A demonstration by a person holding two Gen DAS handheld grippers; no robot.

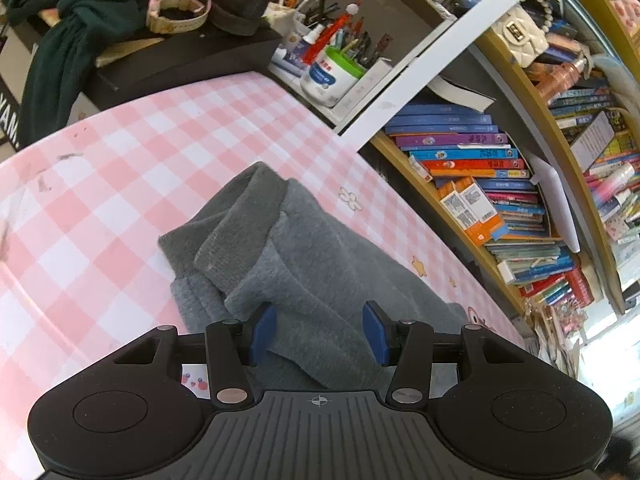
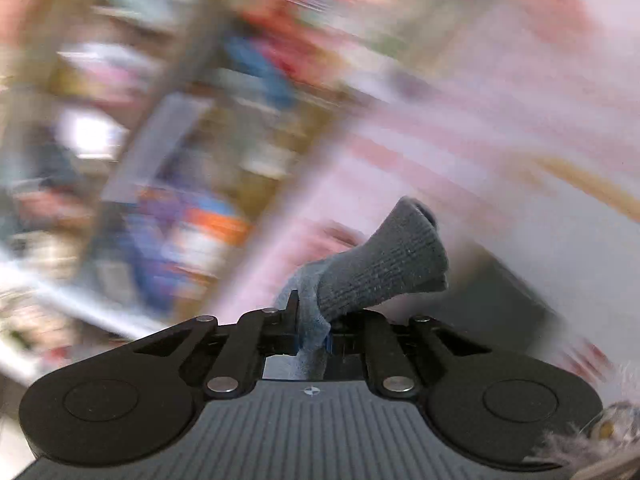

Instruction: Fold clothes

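A grey knitted garment [image 1: 304,256] lies crumpled on the pink checked tablecloth [image 1: 132,168], with a ribbed sleeve folded over its far end. My left gripper [image 1: 320,334] hovers just over the near part of the garment. Its blue pads [image 1: 264,332] stand apart, and cloth lies below the gap without being pinched. In the blurred right wrist view my right gripper [image 2: 312,322] is shut on a ribbed grey sleeve end [image 2: 384,264]. The cuff sticks up and to the right past the fingertips, lifted off the table.
A bookshelf [image 1: 500,184] packed with books runs along the right of the table. At the far edge stand a white jar [image 1: 328,80], a pen holder [image 1: 352,44] and a dark box [image 1: 168,60] heaped with clothes. The right wrist view's background is motion-blurred.
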